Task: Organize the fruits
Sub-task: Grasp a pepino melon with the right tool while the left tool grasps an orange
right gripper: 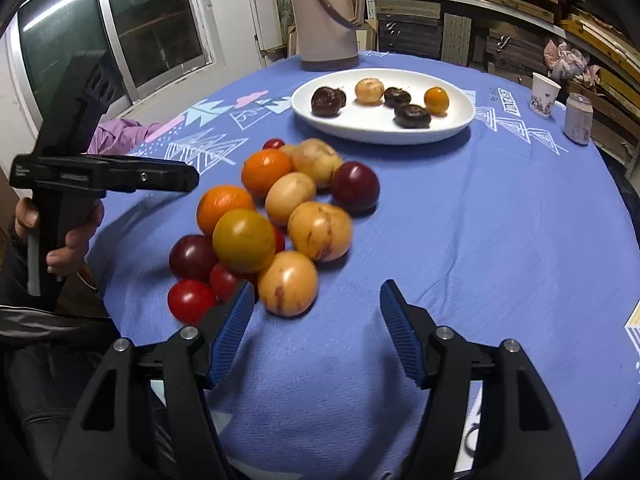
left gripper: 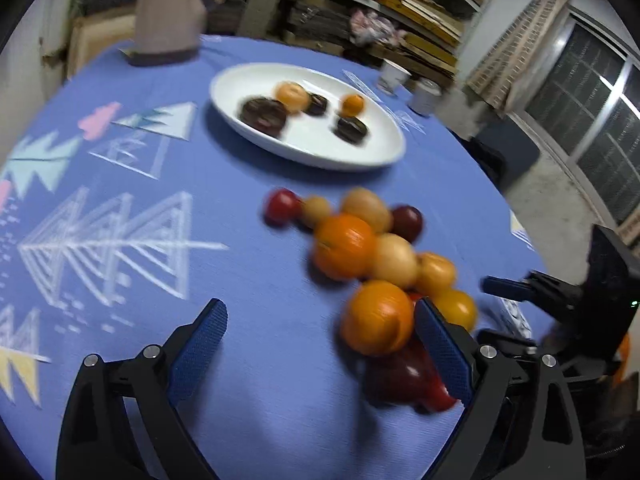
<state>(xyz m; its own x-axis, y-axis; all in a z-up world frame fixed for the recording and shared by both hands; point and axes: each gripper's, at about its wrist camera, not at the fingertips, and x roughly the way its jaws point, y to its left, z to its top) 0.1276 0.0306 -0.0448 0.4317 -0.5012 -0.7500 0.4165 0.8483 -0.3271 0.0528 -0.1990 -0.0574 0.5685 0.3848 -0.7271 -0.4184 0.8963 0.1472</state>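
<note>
A loose pile of fruit (right gripper: 280,216) lies on the blue tablecloth: oranges, pale yellow fruits, dark plums and red tomatoes. A white oval plate (right gripper: 460,120) beyond it holds three dark fruits and two orange-yellow ones. My right gripper (right gripper: 316,300) is open at the pile's near edge, and a pale yellow fruit (right gripper: 288,284) sits just past its left finger, untouched. In the blurred left wrist view my left gripper (left gripper: 320,316) is wide open over bare cloth, with an orange (left gripper: 378,318) against its right fingertip and the pile (left gripper: 360,240) ahead. The plate (left gripper: 224,92) is further back.
A beige thermos jug (right gripper: 324,16) stands at the table's far edge. At the back right are a paper cup (right gripper: 544,94) and a small jar (right gripper: 578,118). A hand (right gripper: 72,240) holds the left gripper at the table's left rim. Shelves of boards line the back.
</note>
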